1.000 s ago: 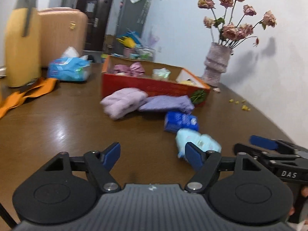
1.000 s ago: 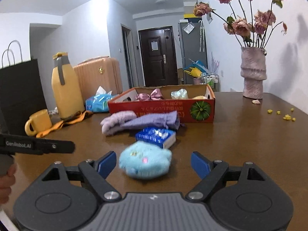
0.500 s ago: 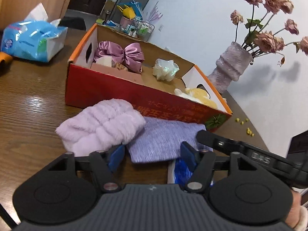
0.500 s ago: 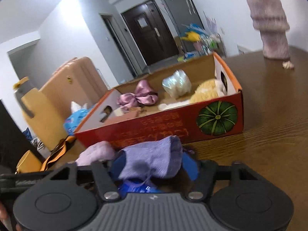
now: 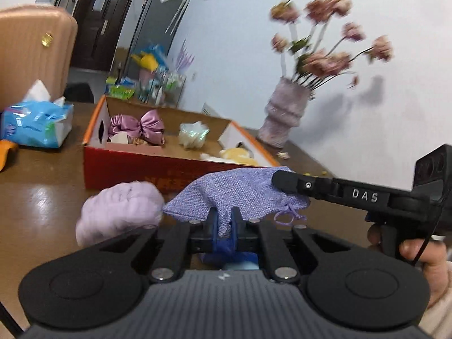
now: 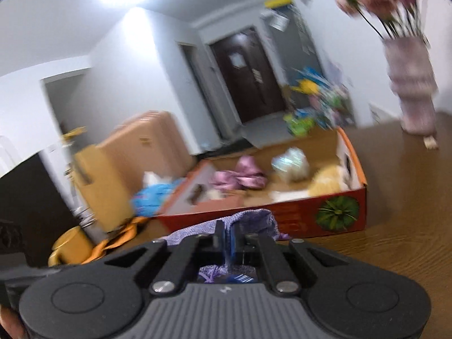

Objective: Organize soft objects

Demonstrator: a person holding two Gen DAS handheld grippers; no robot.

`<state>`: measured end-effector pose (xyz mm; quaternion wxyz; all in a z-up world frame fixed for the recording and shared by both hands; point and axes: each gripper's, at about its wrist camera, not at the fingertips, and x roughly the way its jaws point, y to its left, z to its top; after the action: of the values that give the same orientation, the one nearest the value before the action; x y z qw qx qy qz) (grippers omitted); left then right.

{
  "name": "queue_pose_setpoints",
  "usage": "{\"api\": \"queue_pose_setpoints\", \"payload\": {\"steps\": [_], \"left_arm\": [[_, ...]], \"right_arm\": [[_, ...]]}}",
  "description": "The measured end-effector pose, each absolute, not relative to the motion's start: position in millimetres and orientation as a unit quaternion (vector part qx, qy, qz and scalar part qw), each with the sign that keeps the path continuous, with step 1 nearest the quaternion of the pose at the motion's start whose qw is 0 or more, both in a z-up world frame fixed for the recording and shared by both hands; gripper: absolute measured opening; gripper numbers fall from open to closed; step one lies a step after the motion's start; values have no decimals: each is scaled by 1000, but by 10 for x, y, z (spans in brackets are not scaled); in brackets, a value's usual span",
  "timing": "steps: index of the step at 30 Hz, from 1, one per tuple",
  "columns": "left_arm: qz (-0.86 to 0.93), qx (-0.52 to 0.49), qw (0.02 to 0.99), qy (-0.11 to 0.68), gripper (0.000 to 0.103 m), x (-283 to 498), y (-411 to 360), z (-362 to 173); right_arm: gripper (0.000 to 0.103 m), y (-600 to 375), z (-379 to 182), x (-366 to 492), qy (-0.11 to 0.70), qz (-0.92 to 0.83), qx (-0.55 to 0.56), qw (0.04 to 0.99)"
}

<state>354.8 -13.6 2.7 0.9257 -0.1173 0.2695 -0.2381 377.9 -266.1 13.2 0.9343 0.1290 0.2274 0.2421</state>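
A lilac knitted pouch (image 5: pixel 240 192) hangs lifted in front of the red cardboard box (image 5: pixel 158 173). My left gripper (image 5: pixel 224 220) is shut on its lower edge. My right gripper (image 6: pixel 226 233) is shut on its other end (image 6: pixel 251 220); its finger (image 5: pixel 293 182) crosses the pouch in the left wrist view. A fluffy pale-purple bundle (image 5: pixel 121 212) lies on the table left of the pouch. The box (image 6: pixel 310 217) holds a pink satin bow (image 5: pixel 138 125), a clear crinkly bag (image 5: pixel 193 134) and a yellow plush (image 5: pixel 238 152).
A blue tissue pack (image 5: pixel 36 123) sits left of the box. A vase of dried roses (image 5: pixel 285 118) stands behind the box's right end. A peach suitcase (image 5: pixel 34 53) is at the back left. A yellow mug (image 6: pixel 70 244) and orange strap lie at the left.
Both grippers have closed on the lilac pouch and lifted it off the table. Half a second ago they were open around it; a second ago they were farther back near the blue plush.
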Motion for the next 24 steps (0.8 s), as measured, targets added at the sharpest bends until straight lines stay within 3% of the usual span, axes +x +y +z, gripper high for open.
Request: {"api": "queue_pose_setpoints", "payload": {"steps": [7,9,10,11,14,16,21,24], "left_arm": [[-235,-116,912,316,12,2308,149,-339],[-232,-111,909,328,29,2073,206,-460],[-228,-107,911,328,46,1996,241,-482],[-223,-104,914,322,54,1928,295,-490],[-217,-114,921,302,60,1833,452,-461],[-215,-138,918,304,66,1868,507,-464],[-209,-161,908,324,66,1976,474,-589],[-213,-174,901,336,60,2031,457,-646]], "right_arm": [[3,-2364,-288,2622,291,274,95,911],[7,-2302,-469,2385,309,271,84,908],[14,-2305,-536,2304,314,264,91,907],[16,-2337,-575,2216,316,260,102,907],[21,-2428,-541,2074,296,249,120,914],[40,-2437,-495,1995,279,240,121,922],[47,-2437,-546,2108,265,215,119,932],[49,-2389,-650,2239,285,208,125,927]]}}
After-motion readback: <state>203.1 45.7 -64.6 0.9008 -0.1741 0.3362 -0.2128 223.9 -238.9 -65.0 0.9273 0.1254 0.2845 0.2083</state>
